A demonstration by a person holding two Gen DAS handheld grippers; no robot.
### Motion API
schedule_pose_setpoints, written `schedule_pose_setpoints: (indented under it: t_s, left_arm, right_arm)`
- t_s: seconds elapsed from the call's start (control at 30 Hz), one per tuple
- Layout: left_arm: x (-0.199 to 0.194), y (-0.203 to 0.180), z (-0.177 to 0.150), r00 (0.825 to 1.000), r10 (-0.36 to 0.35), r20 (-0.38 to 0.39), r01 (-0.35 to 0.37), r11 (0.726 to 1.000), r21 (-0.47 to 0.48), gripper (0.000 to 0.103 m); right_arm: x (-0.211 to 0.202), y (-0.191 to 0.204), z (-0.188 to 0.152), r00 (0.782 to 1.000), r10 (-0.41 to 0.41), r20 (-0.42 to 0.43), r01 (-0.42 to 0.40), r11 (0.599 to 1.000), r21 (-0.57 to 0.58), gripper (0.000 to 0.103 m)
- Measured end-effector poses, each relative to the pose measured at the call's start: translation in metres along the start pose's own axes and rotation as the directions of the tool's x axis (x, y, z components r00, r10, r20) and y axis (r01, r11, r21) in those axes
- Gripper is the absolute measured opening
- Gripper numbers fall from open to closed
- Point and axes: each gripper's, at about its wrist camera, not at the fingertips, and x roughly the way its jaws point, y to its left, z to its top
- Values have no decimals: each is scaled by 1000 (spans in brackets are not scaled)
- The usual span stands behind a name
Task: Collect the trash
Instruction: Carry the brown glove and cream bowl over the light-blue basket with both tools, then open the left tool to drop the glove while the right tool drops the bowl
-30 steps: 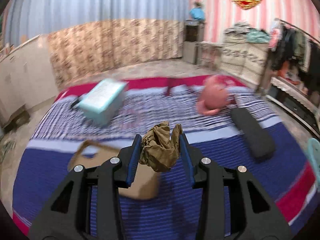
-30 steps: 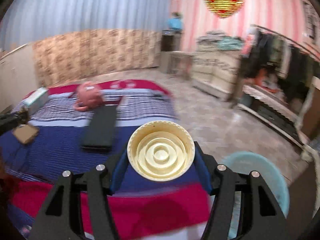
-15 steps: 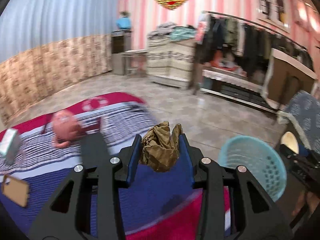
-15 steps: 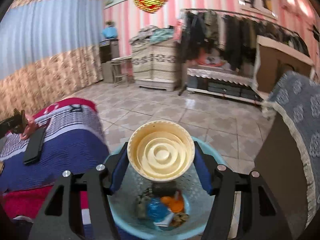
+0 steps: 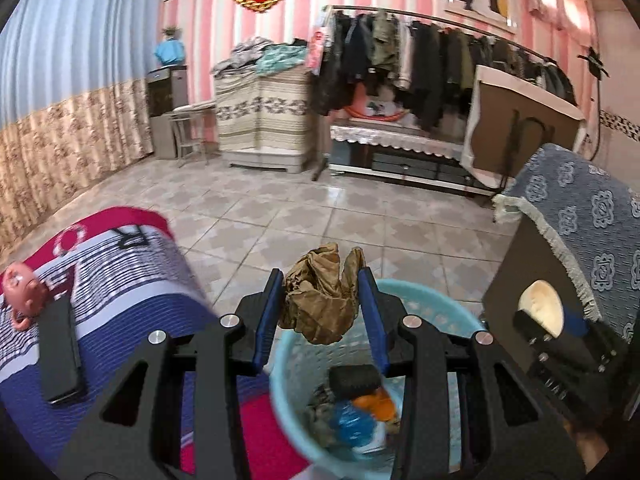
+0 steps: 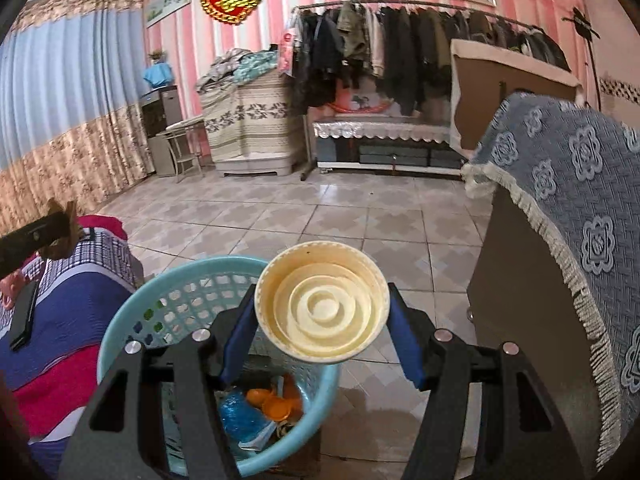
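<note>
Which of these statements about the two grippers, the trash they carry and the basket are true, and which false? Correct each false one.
1. The left gripper grips crumpled brown paper. True.
2. The right gripper is empty. False: it clamps a cream round lid.
3. The light blue basket already holds trash. True.
4. The basket stands on the bed. False: it stands on the floor beside it.
5. A black flat object lies on the bed. True.
</note>
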Motion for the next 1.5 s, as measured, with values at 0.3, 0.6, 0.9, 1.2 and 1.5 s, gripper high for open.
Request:
schedule_pose_setpoints:
  t_s: [0.3,0.6,0.9,1.2,1.5]
  left_arm:
    - [38,-27,-31,994,-40,-106,46,998,49,37]
    - [53,-23,-41,989,-7,-147,26,992,124,40]
    - [60,3,-36,982,-18,-189,32,997,72,59]
    - [41,32,-22,993,39,-111,-36,999,24,84]
    - [35,59,-11,992,94,-90,-97,995,-26,93]
  right_arm:
    - [12,-26,-6,999,-26,-32,29,995,93,61]
    - [13,-8,-7,999,8,-39,-6,997,71,61]
    - [14,8,-8,999,15,-48,-14,999,30,61]
    - [13,21,-13,998,20,-56,-19,1000,12,61]
    - [24,58,-16,996,52,-72,-55,998,-33,61]
